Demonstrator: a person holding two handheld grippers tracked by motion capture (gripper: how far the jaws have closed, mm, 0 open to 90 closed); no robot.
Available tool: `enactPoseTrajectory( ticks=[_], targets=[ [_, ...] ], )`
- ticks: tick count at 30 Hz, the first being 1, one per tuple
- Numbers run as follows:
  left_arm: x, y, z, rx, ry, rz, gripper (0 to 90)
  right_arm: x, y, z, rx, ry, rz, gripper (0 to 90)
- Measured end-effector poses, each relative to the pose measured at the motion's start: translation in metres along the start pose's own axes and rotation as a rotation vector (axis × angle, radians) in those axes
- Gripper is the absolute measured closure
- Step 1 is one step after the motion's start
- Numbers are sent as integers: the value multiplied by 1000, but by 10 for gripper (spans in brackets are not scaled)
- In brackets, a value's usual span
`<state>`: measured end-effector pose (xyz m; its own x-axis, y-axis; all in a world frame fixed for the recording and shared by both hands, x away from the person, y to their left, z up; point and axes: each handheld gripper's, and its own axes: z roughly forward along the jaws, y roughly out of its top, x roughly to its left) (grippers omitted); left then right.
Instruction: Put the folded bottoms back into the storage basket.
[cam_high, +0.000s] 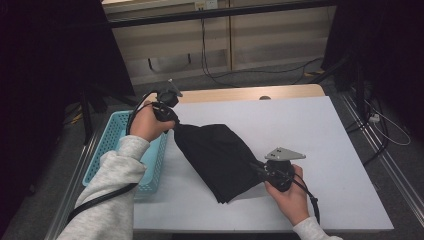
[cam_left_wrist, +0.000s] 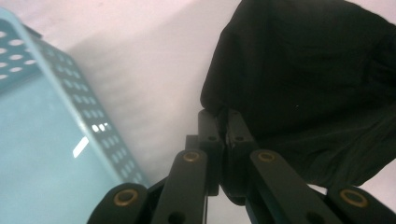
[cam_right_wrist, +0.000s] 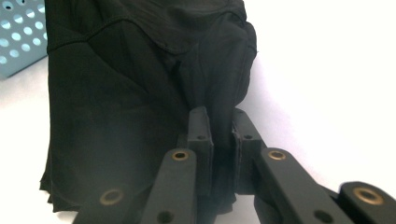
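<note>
A folded black cloth (cam_high: 217, 155) lies across the middle of the white table (cam_high: 310, 130), stretched between my two grippers. My left gripper (cam_high: 175, 125) is shut on the cloth's far left corner and holds it lifted beside the basket. In the left gripper view the jaws of the left gripper (cam_left_wrist: 222, 114) pinch the edge of the black cloth (cam_left_wrist: 303, 74). My right gripper (cam_high: 254, 166) is shut on the cloth's near right edge, close to the table. The right gripper view shows a fold of the black cloth (cam_right_wrist: 140, 93) clamped in the right gripper (cam_right_wrist: 221, 116).
A light blue perforated basket (cam_high: 107, 145) stands at the table's left edge, just below my left hand; its wall (cam_left_wrist: 70, 98) shows in the left gripper view and a corner (cam_right_wrist: 21, 37) in the right gripper view. Cables run over the floor behind the table.
</note>
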<state>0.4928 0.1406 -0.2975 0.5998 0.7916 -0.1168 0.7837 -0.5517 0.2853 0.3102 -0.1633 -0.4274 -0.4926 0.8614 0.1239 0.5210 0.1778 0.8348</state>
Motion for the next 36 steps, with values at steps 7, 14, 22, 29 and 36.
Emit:
enactPoseTrajectory(
  ticks=[7, 14, 22, 29, 36],
  targets=[
    [0, 4, -19, 5, 14, 12, 879, 5, 4, 0, -29, 6, 0, 813],
    [0, 7, -25, 5, 21, 19, 879, 8, 7, -1, -46, 4, -3, 813],
    [-3, 10, -36, 3, 43, 40, 880, 13, 9, 1, -61, 5, -7, 813],
    [5, 12, -46, 10, 46, 29, 880, 17, 12, 3, -87, 19, -5, 813],
    [4, 16, -55, 33, 74, 48, 880, 23, 17, 3, -110, 24, -4, 813]
  ],
)
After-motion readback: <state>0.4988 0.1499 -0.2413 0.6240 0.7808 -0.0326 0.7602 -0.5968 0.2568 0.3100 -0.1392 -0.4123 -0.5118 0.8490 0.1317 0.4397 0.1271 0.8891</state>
